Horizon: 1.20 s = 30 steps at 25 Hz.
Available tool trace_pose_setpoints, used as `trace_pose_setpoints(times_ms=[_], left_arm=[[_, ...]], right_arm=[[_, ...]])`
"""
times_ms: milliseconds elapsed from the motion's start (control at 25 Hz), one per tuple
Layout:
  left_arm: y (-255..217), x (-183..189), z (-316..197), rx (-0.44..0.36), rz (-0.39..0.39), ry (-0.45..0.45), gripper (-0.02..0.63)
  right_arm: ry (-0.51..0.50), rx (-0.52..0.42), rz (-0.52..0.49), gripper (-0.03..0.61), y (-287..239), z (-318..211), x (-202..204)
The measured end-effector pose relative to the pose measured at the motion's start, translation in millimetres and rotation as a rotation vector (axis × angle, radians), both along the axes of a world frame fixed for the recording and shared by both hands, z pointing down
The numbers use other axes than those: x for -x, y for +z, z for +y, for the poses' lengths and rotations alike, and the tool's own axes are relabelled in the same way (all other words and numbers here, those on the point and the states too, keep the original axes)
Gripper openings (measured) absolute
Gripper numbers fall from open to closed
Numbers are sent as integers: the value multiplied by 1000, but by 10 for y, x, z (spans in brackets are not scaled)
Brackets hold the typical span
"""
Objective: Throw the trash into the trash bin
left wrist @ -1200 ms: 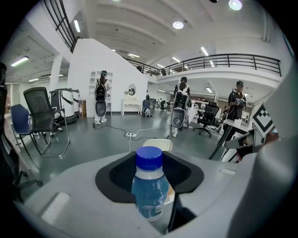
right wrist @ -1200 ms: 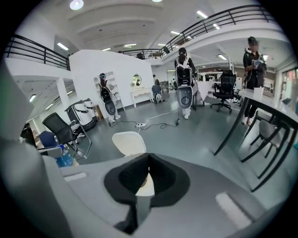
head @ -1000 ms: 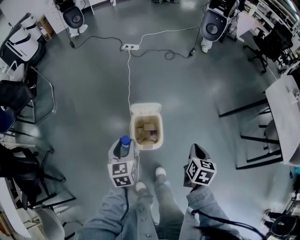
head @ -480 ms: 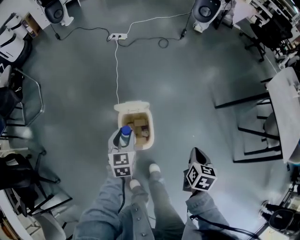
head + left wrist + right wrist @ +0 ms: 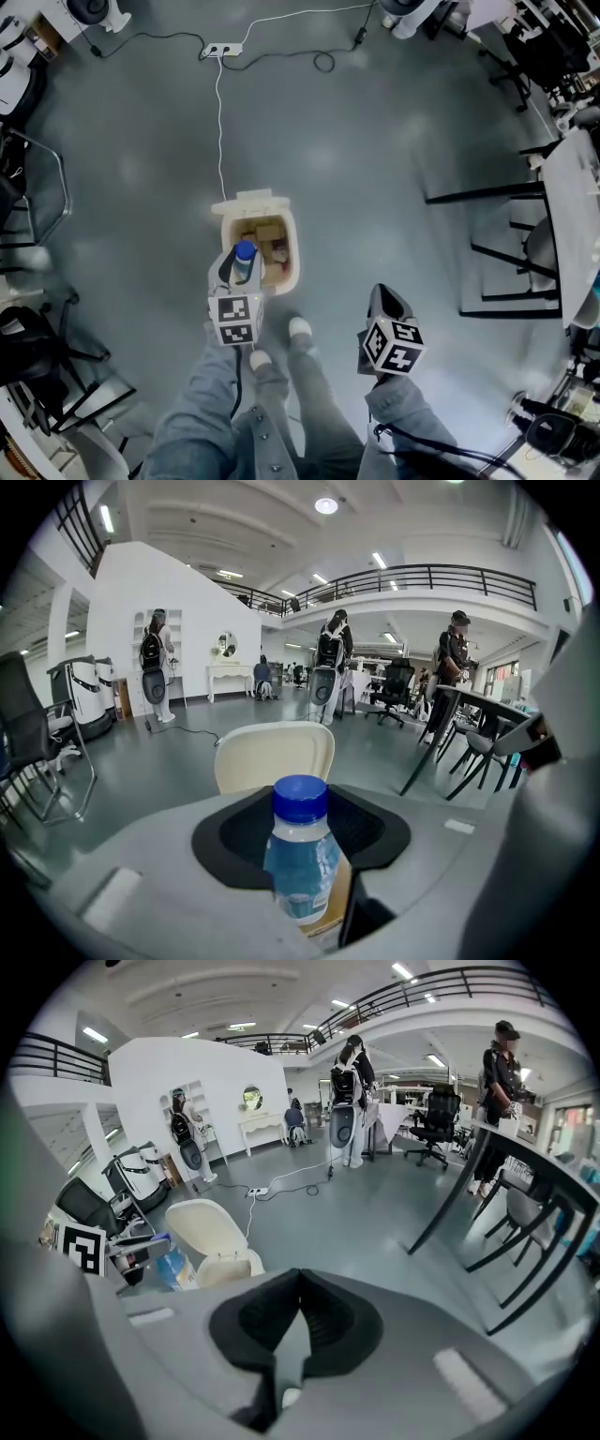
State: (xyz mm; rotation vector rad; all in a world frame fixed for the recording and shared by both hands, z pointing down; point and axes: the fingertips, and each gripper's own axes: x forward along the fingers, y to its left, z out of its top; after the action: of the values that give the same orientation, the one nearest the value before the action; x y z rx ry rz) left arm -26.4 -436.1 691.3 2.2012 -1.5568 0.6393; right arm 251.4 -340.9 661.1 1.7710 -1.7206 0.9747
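A clear plastic bottle [image 5: 243,263] with a blue cap stands upright in my left gripper [image 5: 240,269], whose jaws are shut on its body. In the left gripper view the bottle [image 5: 300,866] sits between the black pads [image 5: 228,835], with the bin's raised cream lid [image 5: 274,754] just behind it. The cream trash bin [image 5: 292,263] stands open on the floor with cardboard scraps inside; the bottle hangs over its near left rim. My right gripper [image 5: 380,302] is to the right of the bin, shut and empty. In the right gripper view its jaws [image 5: 298,1277] meet, with the bin [image 5: 225,1269] at the left.
A white cable [image 5: 220,122] runs from the bin to a power strip [image 5: 217,49] at the top. The person's shoes [image 5: 300,328] stand right before the bin. Black table legs [image 5: 487,246] are at the right, chairs [image 5: 42,187] at the left.
The left gripper has carried the bottle from beside the bin's near left corner to over its rim. The bin has drifted left in the picture. The right gripper stays shut and has hardly shifted.
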Motion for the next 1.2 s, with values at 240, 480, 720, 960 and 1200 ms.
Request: trace_pose_setpoints(times_ms=[240,480,720,960,1200], left_arm=[[178,1,-11,66,56,-20,249],[194,52,4,71,51,-29,247],[80,165,27,59,64,-58,245],[-195,266,162,53,95,-88,241],[-713,373,220,4,122,-99,225]], right_arm=[[2,15,3,3,51,-43,19],[-2,12,-1,3,82,-106,69],[-3,12,-10,3,53,-115,159],[-10,-15,-21,3,-132,-131,297],[-37,-82,-38,3,-496,-239,539]])
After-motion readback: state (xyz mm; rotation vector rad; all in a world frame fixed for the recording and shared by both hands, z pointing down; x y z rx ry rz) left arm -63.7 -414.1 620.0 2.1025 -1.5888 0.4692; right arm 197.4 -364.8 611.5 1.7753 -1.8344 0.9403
